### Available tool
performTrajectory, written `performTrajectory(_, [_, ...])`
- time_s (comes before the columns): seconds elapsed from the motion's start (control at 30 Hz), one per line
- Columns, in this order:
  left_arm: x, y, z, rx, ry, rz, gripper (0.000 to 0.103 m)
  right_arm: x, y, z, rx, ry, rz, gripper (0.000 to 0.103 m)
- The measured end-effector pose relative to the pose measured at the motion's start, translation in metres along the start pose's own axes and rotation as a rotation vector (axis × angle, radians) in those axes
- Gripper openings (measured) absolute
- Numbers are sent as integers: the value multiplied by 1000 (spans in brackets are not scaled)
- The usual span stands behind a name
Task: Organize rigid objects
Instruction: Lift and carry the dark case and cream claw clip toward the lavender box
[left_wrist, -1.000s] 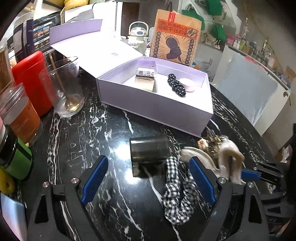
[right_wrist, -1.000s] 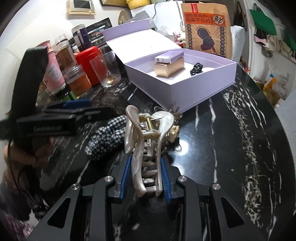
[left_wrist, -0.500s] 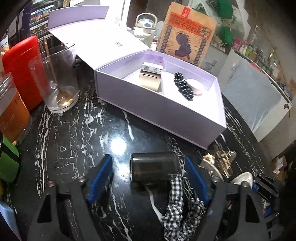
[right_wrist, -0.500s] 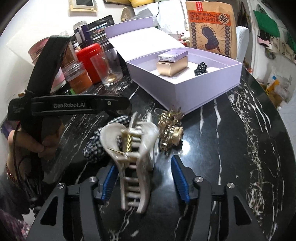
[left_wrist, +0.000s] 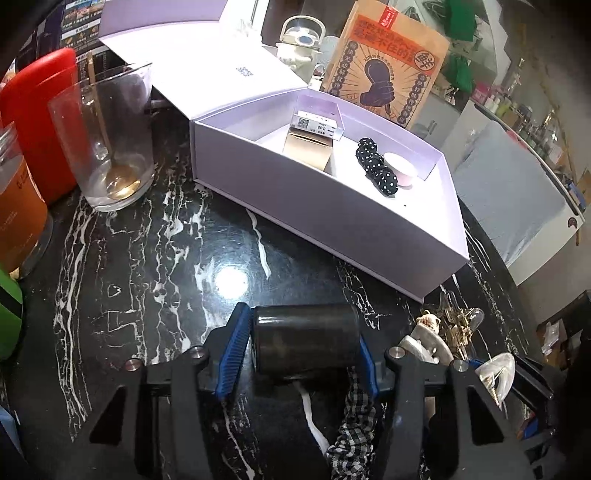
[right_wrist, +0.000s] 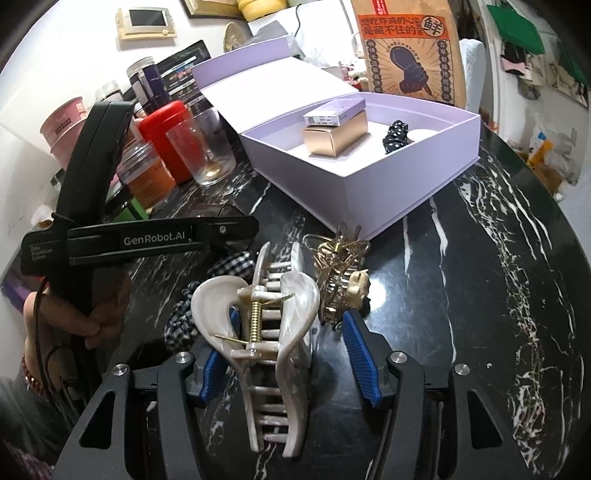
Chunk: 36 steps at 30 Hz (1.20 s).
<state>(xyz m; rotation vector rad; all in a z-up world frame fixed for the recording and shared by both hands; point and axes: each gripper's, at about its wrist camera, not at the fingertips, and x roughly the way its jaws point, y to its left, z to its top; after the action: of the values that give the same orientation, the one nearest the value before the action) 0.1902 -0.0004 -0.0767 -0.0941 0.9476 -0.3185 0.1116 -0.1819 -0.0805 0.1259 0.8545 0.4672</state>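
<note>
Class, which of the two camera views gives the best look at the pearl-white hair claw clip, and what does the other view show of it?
The right wrist view: the pearl-white hair claw clip lies whole between the right gripper's open jaws, teeth and gold spring plain. The left wrist view catches only a pale edge of the clip at the lower right, behind gripper parts.

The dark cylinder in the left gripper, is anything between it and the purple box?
Nothing visible. Only bare black marble table lies between the dark cylinder, clamped in the left gripper whose jaws have just been closing, and the open purple box. The box's near wall must be cleared.
</note>
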Motion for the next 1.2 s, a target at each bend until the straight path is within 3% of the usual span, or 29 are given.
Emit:
performTrajectory(0.07, [-5, -4, -4, 24, -14, 13, 47, 2, 1, 0, -7, 3, 5, 37])
performTrajectory(0.67, [-41, 3, -27, -3, -39, 26, 44, -13, 15, -10, -60, -17, -34, 36])
performTrajectory(1.2, [-83, -15, -64, 27, -60, 24, 44, -44, 42, -30, -81, -64, -22, 36])
